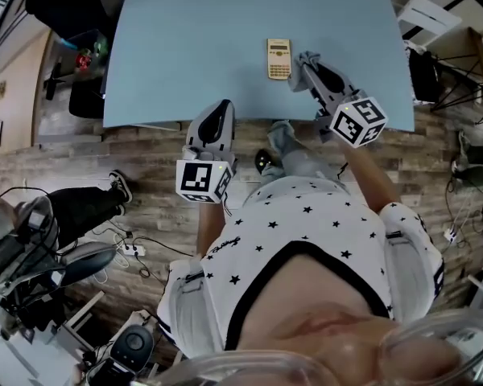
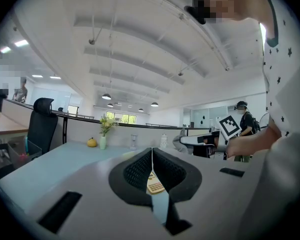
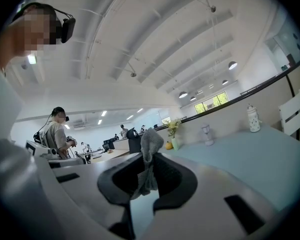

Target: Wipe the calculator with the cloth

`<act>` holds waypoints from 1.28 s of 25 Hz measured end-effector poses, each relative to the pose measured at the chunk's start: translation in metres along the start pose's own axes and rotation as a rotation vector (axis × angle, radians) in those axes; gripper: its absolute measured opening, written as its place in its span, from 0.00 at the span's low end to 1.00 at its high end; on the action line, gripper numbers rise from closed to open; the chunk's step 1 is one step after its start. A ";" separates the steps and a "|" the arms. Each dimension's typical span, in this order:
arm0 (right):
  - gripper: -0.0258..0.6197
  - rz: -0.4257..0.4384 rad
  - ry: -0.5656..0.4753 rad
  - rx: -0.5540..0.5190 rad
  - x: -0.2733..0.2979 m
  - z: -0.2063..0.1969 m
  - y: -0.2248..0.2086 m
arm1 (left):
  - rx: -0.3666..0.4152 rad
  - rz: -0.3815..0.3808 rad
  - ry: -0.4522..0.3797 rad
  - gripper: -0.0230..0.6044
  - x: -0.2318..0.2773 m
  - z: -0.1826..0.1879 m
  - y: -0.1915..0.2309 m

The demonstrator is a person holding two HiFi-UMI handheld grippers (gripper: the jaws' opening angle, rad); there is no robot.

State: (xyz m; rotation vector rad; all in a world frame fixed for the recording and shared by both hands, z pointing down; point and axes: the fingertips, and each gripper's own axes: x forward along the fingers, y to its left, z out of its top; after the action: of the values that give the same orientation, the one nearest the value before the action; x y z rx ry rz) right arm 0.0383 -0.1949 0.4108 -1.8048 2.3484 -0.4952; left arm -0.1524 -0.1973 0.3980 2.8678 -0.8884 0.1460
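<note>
The calculator (image 1: pixel 279 59) lies flat on the pale blue table (image 1: pixel 185 39), towards the far side, with its long edges running away from the person. Just to its right is the grey cloth (image 3: pixel 150 140), pinched in the right gripper (image 1: pixel 307 68), whose jaws are closed onto it so that a tuft sticks up above them and the rest hangs below. From the head view I cannot tell whether the cloth touches the calculator's edge or only hangs beside it. The left gripper (image 1: pixel 219 108) is at the table's near edge, well apart from the calculator, with its jaws pressed together and nothing between them; the calculator shows through the gap under them.

At the table's far edge stand a small vase of flowers (image 2: pixel 105 129), a yellow round thing (image 2: pixel 92 143), a clear glass (image 3: pixel 206 133) and a white bottle (image 3: pixel 253 118). A black office chair (image 2: pixel 42 124) sits off the left corner and a white chair (image 3: pixel 293 115) to the right. Cables trail over the wooden floor (image 1: pixel 145 147).
</note>
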 end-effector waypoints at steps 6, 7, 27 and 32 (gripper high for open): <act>0.10 0.006 0.039 -0.013 0.034 -0.007 -0.019 | -0.012 0.075 0.018 0.09 0.003 0.001 0.028; 0.11 0.009 0.047 -0.018 0.040 -0.008 -0.022 | -0.009 0.081 0.020 0.09 0.006 0.002 0.031; 0.11 0.003 0.363 -0.040 0.146 -0.095 -0.106 | 0.010 0.171 0.063 0.09 0.073 0.014 0.066; 0.11 0.006 0.446 -0.054 0.162 -0.123 -0.116 | 0.009 0.197 0.074 0.09 0.079 0.013 0.075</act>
State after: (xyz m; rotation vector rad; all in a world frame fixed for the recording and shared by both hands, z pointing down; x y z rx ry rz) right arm 0.0627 -0.3554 0.5801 -1.8662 2.6652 -0.9264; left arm -0.1293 -0.3044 0.4032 2.7573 -1.1569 0.2745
